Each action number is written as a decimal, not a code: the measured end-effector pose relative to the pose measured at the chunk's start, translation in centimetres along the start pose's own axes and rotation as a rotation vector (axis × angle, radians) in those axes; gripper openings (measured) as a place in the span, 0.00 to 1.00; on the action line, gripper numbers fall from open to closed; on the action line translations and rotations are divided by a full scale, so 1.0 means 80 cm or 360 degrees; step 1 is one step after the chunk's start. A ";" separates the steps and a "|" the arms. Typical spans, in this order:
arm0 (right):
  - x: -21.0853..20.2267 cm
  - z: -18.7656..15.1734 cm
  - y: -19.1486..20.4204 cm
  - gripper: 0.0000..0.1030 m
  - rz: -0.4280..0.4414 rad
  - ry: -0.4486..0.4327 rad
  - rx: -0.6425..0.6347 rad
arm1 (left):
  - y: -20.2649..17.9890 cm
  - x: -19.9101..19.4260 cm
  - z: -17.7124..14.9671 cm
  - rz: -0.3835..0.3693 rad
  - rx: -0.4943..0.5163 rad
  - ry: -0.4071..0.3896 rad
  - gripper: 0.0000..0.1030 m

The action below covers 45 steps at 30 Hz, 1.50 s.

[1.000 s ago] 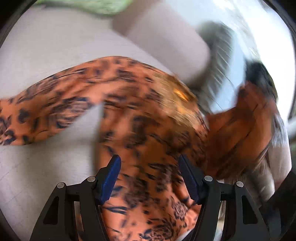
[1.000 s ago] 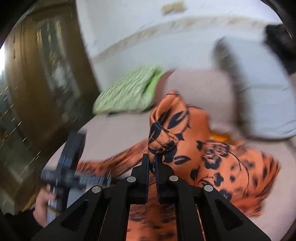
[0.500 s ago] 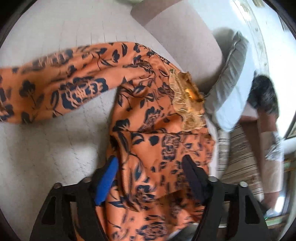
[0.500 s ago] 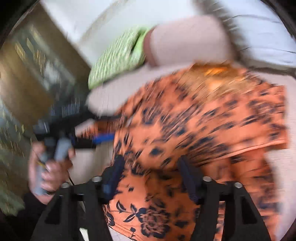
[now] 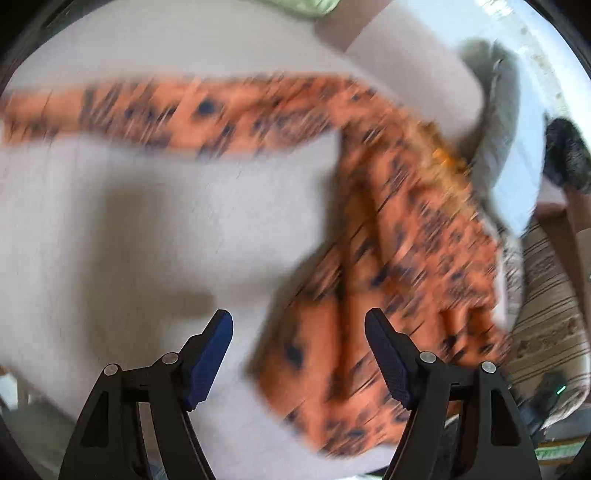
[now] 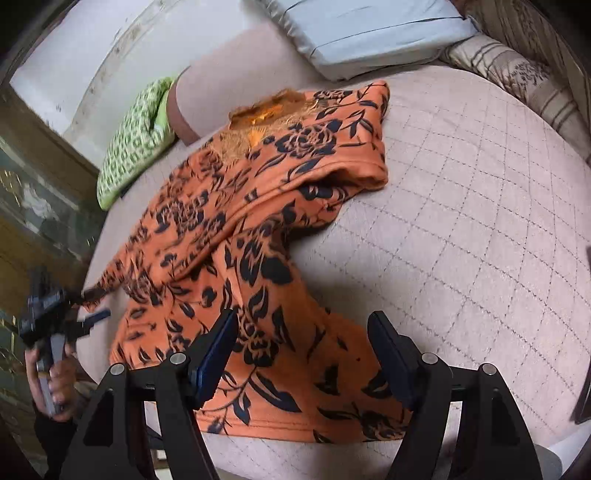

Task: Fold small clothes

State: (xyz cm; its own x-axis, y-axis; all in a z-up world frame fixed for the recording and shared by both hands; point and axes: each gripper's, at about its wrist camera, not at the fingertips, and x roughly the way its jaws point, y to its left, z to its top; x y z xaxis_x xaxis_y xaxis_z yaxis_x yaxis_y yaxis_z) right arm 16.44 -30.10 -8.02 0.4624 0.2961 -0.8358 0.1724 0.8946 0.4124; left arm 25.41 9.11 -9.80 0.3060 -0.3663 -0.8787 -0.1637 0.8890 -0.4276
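An orange top with dark blue flowers [image 6: 258, 221] lies on the quilted grey bed [image 6: 461, 221], one sleeve folded over the body, gold lace at its collar. In the blurred left wrist view the top [image 5: 406, 240] lies to the right with its other sleeve stretched out to the left. My right gripper [image 6: 301, 350] is open and empty above the hem. My left gripper [image 5: 299, 354] is open and empty over the top's left edge; it also shows at the left of the right wrist view [image 6: 55, 321], held in a hand.
A green patterned pillow [image 6: 136, 136] and a pale blue pillow [image 6: 369, 33] lie at the head of the bed. A striped cushion [image 6: 517, 74] lies at the right. A wooden door [image 6: 33, 206] stands to the left.
My right gripper let go of the sleeve, which now lies folded across the body, and drew back to the hem. My left gripper swung left, off the top's body.
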 end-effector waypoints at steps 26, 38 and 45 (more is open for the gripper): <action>-0.083 -0.064 -0.018 0.05 0.0187 0.0324 0.0239 | 0.049 -0.103 -0.033 0.0100 0.0149 0.0018 0.05; -0.104 -0.038 0.015 0.73 -0.0298 0.0055 0.0049 | 0.002 -0.154 -0.066 0.0288 0.0336 -0.0155 0.54; -0.106 0.083 -0.011 0.80 0.0160 -0.0247 0.0144 | -0.092 -0.146 -0.025 0.0100 0.0578 -0.0180 0.65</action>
State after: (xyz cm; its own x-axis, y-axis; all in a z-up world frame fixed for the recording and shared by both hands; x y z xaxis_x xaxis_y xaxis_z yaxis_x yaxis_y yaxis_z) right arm 18.17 -35.59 1.13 0.6086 0.3209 -0.7257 0.1931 0.8272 0.5277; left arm 21.17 6.33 3.18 0.4106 -0.2936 -0.8633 0.1514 0.9556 -0.2530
